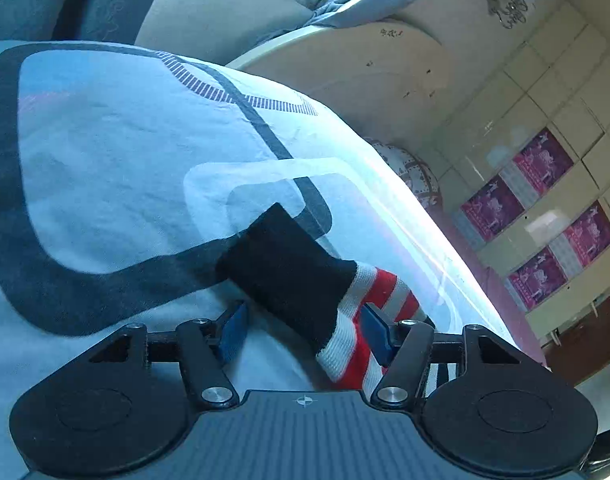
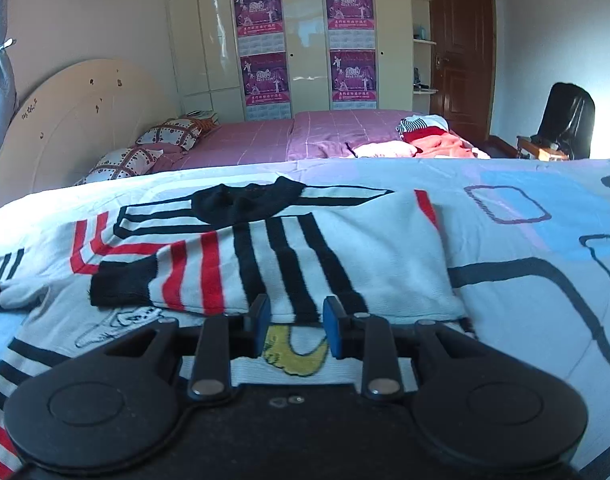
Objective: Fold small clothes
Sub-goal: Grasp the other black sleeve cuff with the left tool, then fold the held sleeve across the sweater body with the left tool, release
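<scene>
A small white sweater with black and red stripes and a black collar lies on the bed, one sleeve folded across its body. My right gripper is open, low over the sweater's near hem, above a yellow print. In the left wrist view, the other sleeve's black cuff with red and white stripes lies between the blue pads of my left gripper, whose jaws are open around it and apart from the fabric.
The bed sheet is pale blue with dark rounded rectangles. A second bed with a pink cover and a pile of clothes stands behind. A cream headboard, wardrobe, door and black chair line the room.
</scene>
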`<state>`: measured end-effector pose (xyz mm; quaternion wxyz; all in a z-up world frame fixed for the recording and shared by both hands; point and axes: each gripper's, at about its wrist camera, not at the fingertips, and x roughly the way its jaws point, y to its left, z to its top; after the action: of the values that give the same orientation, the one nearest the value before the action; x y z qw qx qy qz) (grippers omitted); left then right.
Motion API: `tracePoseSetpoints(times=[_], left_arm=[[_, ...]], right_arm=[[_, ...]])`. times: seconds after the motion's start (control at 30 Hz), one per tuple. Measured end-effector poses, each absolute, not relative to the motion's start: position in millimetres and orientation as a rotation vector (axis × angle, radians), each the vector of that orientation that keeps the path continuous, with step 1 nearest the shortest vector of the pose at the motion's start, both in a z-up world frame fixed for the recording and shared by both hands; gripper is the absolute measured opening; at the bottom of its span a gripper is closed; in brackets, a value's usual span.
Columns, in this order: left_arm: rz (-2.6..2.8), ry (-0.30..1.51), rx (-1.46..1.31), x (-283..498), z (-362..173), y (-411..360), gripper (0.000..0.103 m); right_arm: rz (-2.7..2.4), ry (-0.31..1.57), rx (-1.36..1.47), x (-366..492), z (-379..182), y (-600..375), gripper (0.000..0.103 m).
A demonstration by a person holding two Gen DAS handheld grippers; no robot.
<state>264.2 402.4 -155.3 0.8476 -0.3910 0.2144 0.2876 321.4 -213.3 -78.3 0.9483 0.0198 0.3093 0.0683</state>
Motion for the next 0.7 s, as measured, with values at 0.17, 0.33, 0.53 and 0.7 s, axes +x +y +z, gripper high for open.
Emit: tracePoseSetpoints(times=[0.17, 0.33, 0.53, 0.7], left_arm=[[0.605, 0.465, -0.833, 287, -156, 413, 0.005], [0.375, 0.363, -0.552, 321, -91, 324, 0.005], [0.030, 0.408, -0.206, 398, -57, 123, 0.005], [-0.141, 0.690, 0.000, 455, -111, -15, 0.005]], right_arm=[[0.105, 0.626, 0.092, 319, -75, -213, 0.029], [0.073, 0.612, 0.118, 315, -70, -228, 0.029], [0.056, 0.596, 0.153, 317, -67, -251, 0.029], [0.040, 0.611, 0.242, 320, -64, -280, 0.041]])
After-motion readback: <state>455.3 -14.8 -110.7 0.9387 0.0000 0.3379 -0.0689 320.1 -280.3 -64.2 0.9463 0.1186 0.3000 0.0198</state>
